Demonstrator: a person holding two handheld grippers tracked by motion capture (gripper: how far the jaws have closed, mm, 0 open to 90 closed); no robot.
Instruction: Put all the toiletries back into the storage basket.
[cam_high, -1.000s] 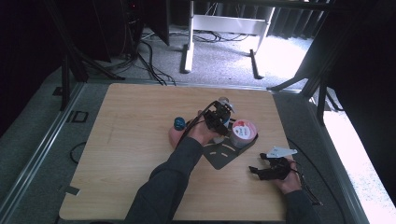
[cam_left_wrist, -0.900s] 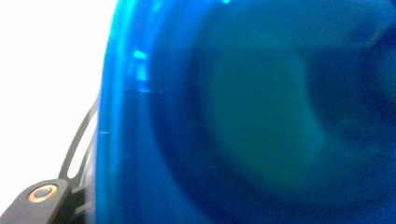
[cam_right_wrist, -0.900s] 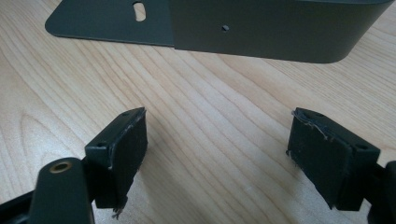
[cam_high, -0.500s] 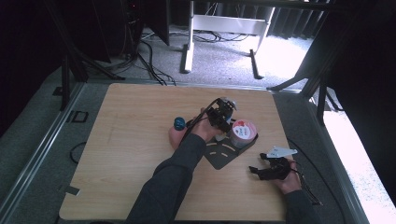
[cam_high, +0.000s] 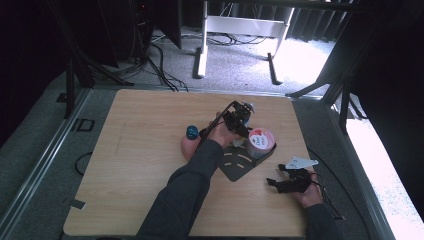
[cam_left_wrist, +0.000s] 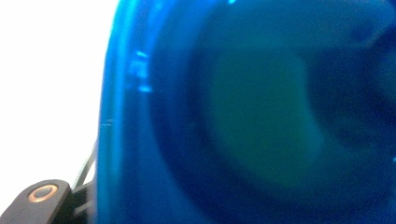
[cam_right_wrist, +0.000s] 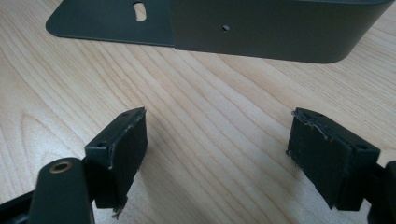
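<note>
I see a wooden table (cam_high: 135, 165), a white frame (cam_high: 240, 25) at twelve o'clock, cables (cam_high: 160, 60) on grey carpet (cam_high: 45, 150).

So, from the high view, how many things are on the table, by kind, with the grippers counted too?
Grippers: 2 (left gripper, right gripper)
Dark metal plate: 1
Round container with red-and-white top: 1
Small blue-topped thing: 1
Total: 5
The pinkish shape beside the blue-topped thing is too blurred to count.
</note>
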